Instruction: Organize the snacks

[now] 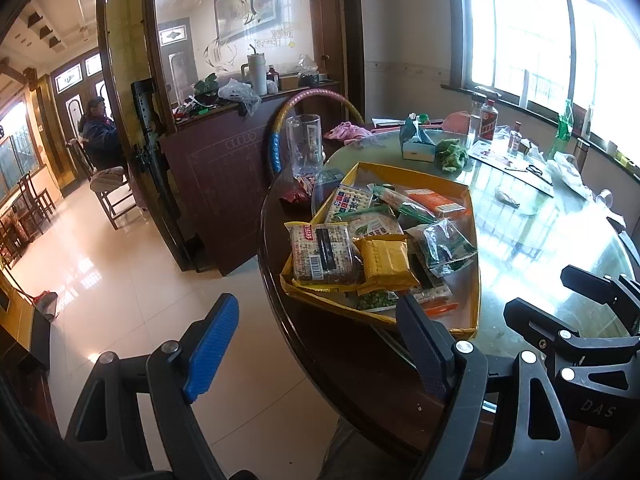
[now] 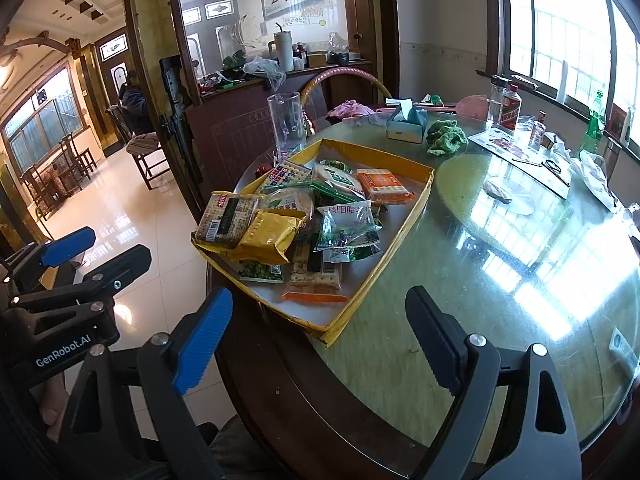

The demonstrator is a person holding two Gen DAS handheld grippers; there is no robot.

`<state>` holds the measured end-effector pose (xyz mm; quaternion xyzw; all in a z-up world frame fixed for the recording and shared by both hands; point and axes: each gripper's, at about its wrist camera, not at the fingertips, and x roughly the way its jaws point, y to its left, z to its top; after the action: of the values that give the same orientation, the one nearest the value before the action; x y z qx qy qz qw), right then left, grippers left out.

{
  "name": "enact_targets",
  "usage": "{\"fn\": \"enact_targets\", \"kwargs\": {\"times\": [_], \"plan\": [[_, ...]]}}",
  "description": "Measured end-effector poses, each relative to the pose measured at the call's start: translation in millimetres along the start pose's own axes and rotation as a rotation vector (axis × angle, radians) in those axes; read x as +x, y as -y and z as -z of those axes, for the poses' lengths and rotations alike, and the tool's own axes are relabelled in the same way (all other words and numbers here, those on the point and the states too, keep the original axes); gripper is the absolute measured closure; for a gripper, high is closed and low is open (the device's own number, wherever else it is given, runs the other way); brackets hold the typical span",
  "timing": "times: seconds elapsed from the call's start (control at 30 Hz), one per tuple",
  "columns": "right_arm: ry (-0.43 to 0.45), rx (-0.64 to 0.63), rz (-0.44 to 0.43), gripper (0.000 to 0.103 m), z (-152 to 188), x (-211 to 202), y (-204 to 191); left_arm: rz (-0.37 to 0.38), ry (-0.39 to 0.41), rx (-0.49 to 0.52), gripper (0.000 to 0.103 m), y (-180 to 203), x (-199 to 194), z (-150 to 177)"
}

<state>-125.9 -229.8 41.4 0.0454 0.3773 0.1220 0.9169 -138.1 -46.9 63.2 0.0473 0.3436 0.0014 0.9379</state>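
Observation:
A shallow yellow box (image 1: pixel 416 178) (image 2: pixel 376 155) sits on the near left part of the round glass-topped table (image 2: pixel 500 264). It holds several snack packs: a yellow pack (image 1: pixel 386 260) (image 2: pixel 270 236), a brown cracker pack (image 1: pixel 322 254) (image 2: pixel 228 220), an orange cracker pack (image 1: pixel 436 202) (image 2: pixel 384 186) and green-and-clear bags (image 1: pixel 448 246) (image 2: pixel 348 226). My left gripper (image 1: pixel 320 350) is open and empty, in front of the box's near edge. My right gripper (image 2: pixel 320 344) is open and empty, just short of the box's near corner. Each gripper shows in the other's view.
A tall clear glass jug (image 1: pixel 305 142) (image 2: pixel 286 126) stands behind the box. Farther back lie a tissue box (image 2: pixel 406 124), a green cloth (image 2: pixel 446 138), bottles (image 2: pixel 508 106) and papers. A dark cabinet (image 1: pixel 216 184) and tiled floor (image 1: pixel 132 280) lie left.

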Motion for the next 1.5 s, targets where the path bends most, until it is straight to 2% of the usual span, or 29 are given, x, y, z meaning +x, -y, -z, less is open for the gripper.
{"fn": "enact_targets", "kwargs": {"times": [0.97, 1.5], "plan": [[-0.008, -0.005, 0.006, 0.014, 1.2, 4.6, 1.1, -0.004, -0.013, -0.007, 0.022, -7.5, 3.2, 0.2], [-0.011, -0.005, 0.009, 0.014, 0.7, 5.5, 1.5, 0.032, -0.004, 0.021, 0.022, -3.4, 6.7, -2.3]]}}
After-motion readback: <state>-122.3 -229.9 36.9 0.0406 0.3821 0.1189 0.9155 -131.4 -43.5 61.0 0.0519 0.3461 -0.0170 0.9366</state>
